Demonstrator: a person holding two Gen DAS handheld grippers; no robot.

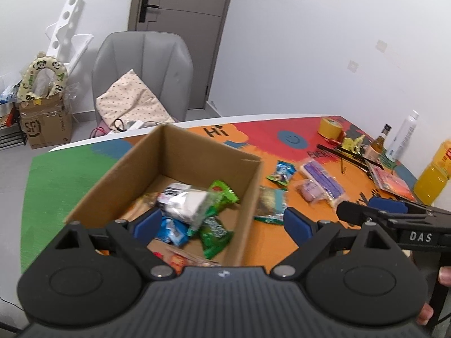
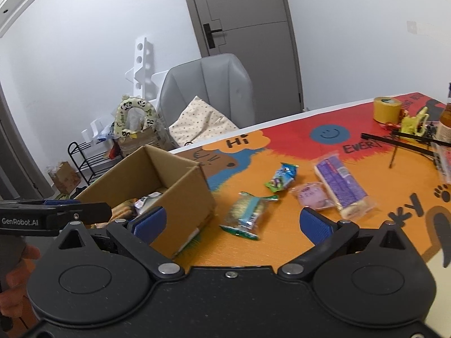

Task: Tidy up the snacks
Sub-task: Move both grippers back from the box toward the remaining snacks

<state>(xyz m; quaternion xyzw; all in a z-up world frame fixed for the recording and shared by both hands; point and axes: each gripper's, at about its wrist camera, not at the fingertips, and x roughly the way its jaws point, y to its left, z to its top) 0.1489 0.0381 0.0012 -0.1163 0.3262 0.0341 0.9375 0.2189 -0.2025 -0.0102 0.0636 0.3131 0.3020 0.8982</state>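
Observation:
An open cardboard box stands on the colourful table mat and holds several snack packets, with a white packet on top. My left gripper hovers open over the box with nothing between its pads. My right gripper is open wide, low over the mat to the right of the box. A green and blue cracker packet lies on the mat just ahead of it, untouched. Farther off lie a small blue-green packet, a pink packet and a long purple packet. Each view shows the other gripper at its edge.
A yellow tape roll, a black folding stand, bottles and an orange juice bottle crowd the table's far right. A grey chair with a cushion stands behind the table. A person's fingers hold the right gripper.

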